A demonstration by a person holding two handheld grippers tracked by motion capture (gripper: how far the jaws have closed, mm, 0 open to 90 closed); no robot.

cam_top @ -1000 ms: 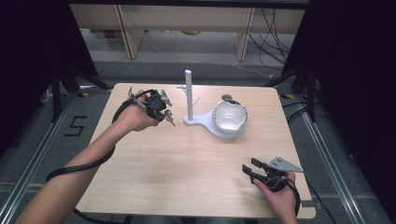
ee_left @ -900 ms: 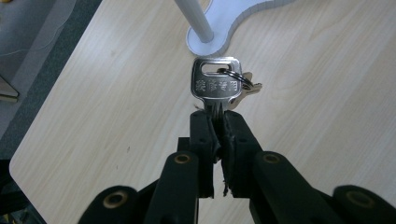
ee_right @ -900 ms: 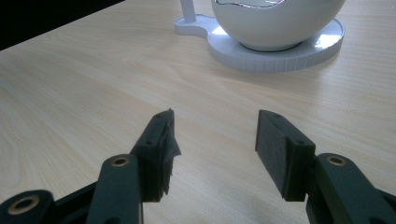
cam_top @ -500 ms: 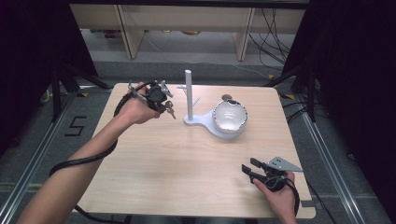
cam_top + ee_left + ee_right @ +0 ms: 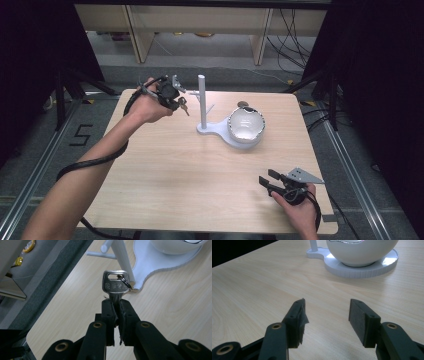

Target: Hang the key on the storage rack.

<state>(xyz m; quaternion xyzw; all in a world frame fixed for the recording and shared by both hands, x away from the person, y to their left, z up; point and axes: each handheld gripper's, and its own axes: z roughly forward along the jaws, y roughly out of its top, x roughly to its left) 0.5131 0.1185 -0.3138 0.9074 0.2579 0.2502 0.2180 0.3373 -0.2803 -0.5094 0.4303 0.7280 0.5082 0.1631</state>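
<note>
A silver key with a ring through its head is pinched by its blade in my left gripper. In the high view that left gripper is held above the table's far left, just left of the white stand's upright post, with the key dangling. The stand's base carries a white bowl. My right gripper rests low near the front right edge, jaws open with nothing between them; in its own view the right gripper faces the bowl.
The light wooden table has bare room across its middle and front. A small peg sticks out from the post. Black cables trail off the left edge, and shelving stands beyond the far edge.
My left gripper has carried the key rightward and farther back, closer to the post. The right gripper has stayed in place.
</note>
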